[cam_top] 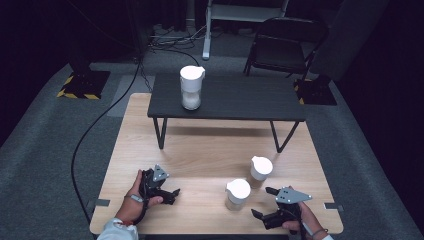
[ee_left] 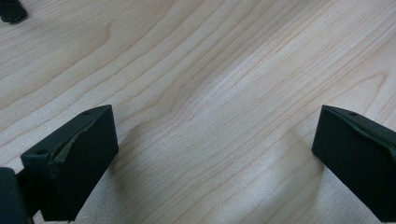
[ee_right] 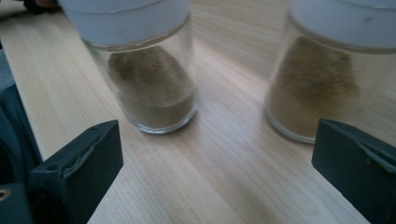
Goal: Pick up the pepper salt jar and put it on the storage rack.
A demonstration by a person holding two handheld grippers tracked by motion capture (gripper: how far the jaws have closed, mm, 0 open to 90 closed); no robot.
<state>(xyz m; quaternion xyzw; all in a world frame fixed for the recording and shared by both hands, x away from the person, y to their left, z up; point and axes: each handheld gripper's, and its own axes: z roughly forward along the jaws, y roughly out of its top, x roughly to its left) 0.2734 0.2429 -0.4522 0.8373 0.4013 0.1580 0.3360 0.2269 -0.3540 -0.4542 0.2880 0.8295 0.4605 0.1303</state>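
Both grippers empty, jaws wide — R gripper near table's front-right corner, two white-lidded jars just ahead; L gripper front-left, well apart.

Two black hand-held grippers; white sleeve at left.

Left gripper: matt black body, grey three-cornered plate on top with small dark screw dots, black cable looping past the wrist. Left hand wears a pale band at the wrist; white sleeve with a small red mark at the near edge. Right gripper: same black build, longer grey plate with dark screw dots at its corners, thin light strap or cable along the right hand. Gripper views: each jaw a blocky black pad, flat inner face, small screw hole near the top, edges slightly worn or ragged.
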